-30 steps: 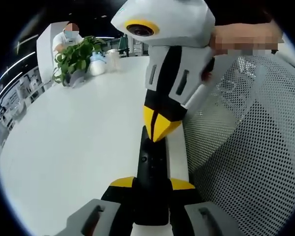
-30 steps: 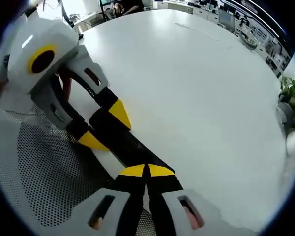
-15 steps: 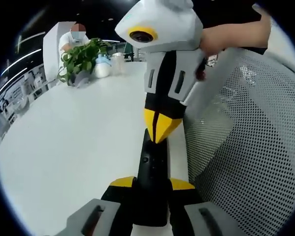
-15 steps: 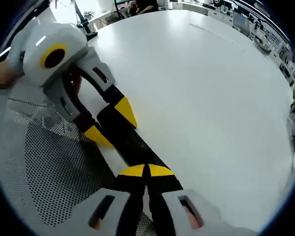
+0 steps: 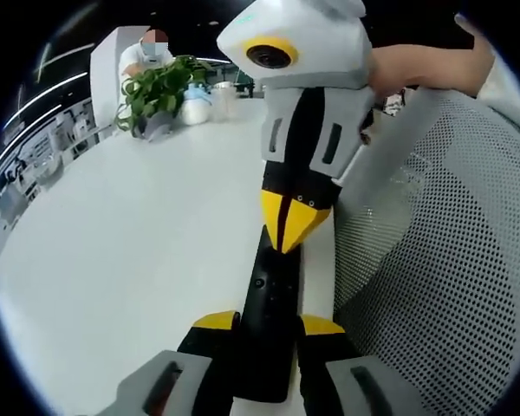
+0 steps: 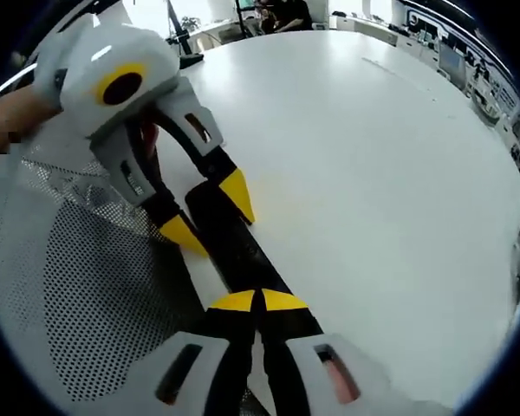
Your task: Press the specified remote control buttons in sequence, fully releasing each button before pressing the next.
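- Left gripper view, 10 to 11 o'clock: potted green plant [image 5: 160,91] standing on the far part of the white table [image 5: 130,234], pale containers [image 5: 197,102] just beside it; seated person [image 5: 147,56] behind the plant.
- Left gripper view, 6 o'clock: left gripper [image 5: 266,325] with yellow-tipped jaws set on either side of the near end of the black remote control [image 5: 269,303], closed against it and holding it.
- Remote control lying lengthwise from 6 o'clock toward centre, along the table edge; small buttons visible on its upper face, labels too small to read.
- Left gripper view, 12 o'clock to centre: right gripper [image 5: 291,227] coming down from above, yellow tips drawn together into one point, touching or just above the far end of the remote control; contact cannot be confirmed.
- Left gripper view, 1 o'clock: bare forearm [image 5: 420,65] behind the right gripper.
- Left gripper view, 3 to 5 o'clock: white mesh chair back [image 5: 442,251] just beside the table edge.
- Right gripper view, 8 to 10 o'clock: same mesh chair back [image 6: 78,286].
- Right gripper view, 9 to 10 o'clock: left gripper [image 6: 210,212], jaws straddling the remote control [image 6: 230,247].
- Right gripper view, 6 o'clock: right gripper [image 6: 258,301], yellow tips pressed together with nothing between them, resting over the near end of the remote control.
- Right gripper view, 12 to 4 o'clock: bare white table [image 6: 373,173].
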